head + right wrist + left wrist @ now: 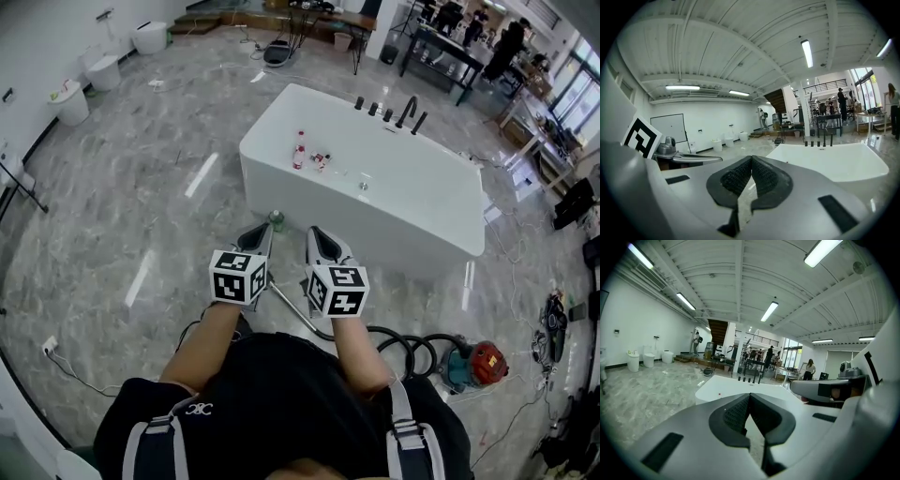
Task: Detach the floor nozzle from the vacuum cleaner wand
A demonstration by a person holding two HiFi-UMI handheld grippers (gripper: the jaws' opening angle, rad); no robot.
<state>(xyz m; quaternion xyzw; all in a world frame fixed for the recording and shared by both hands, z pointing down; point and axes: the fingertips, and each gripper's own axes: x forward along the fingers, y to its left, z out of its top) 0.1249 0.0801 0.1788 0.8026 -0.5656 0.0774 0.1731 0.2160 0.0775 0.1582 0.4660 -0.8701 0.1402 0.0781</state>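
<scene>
Person wore a black short-sleeved top (281, 394) with grey buckled shoulder straps (409, 436). The left gripper (262, 232) and right gripper (316, 234) were pale grey, with black ribbed pads (736, 413), each bearing a black-and-white marker cube (238, 276).

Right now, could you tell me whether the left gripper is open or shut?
Shut: the fingers of the left gripper meet at their tips, with nothing held between them.

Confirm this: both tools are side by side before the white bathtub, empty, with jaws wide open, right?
No: the jaws are shut. Each gripper view shows the left tool and right tool closed, empty, side by side before the white bathtub.
</scene>
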